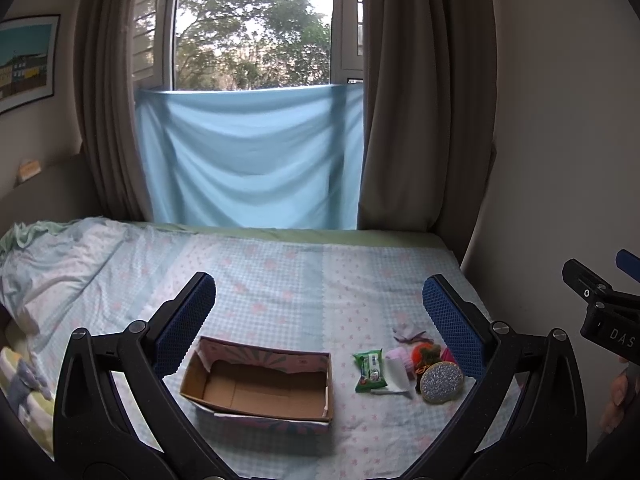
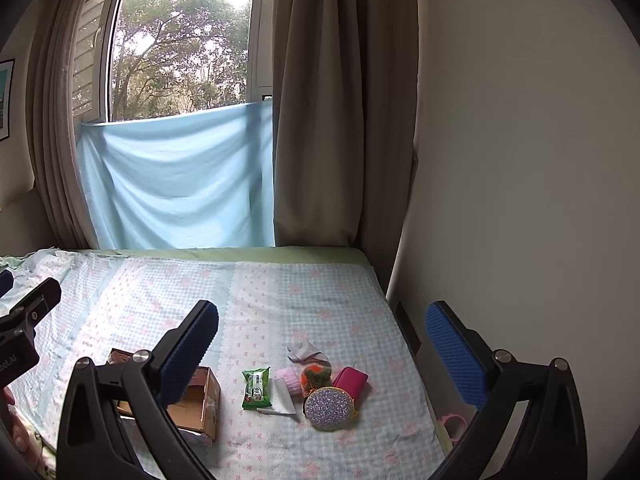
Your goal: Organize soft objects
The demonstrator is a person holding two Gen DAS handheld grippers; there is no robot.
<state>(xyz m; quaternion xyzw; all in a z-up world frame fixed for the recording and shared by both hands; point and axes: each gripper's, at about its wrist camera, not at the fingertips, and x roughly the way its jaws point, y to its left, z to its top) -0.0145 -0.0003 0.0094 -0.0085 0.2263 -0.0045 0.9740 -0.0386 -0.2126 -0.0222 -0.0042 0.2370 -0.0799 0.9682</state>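
Note:
An open, empty cardboard box [image 1: 260, 390] sits on the bed; it also shows in the right wrist view [image 2: 196, 404], partly behind my left finger. To its right lie a green tissue pack [image 1: 370, 372] [image 2: 257, 388], a white sachet [image 2: 282, 398], a pink fuzzy roll [image 2: 289, 380], an orange-green pompom [image 2: 316, 376], a round glitter pouch [image 1: 442, 382] [image 2: 329, 408], a magenta purse [image 2: 350, 380] and a small pale cloth [image 2: 306, 350]. My left gripper [image 1: 320, 312] is open above the box. My right gripper [image 2: 322, 340] is open above the pile. Both are empty.
The bed [image 1: 300, 276] has a checked blue-pink sheet and a crumpled duvet [image 1: 52, 264] at the left. A wall [image 2: 520, 160] borders the bed's right edge. Curtains and a window with a blue cloth [image 1: 252, 156] stand behind. A pink ring [image 2: 452, 426] lies beside the bed.

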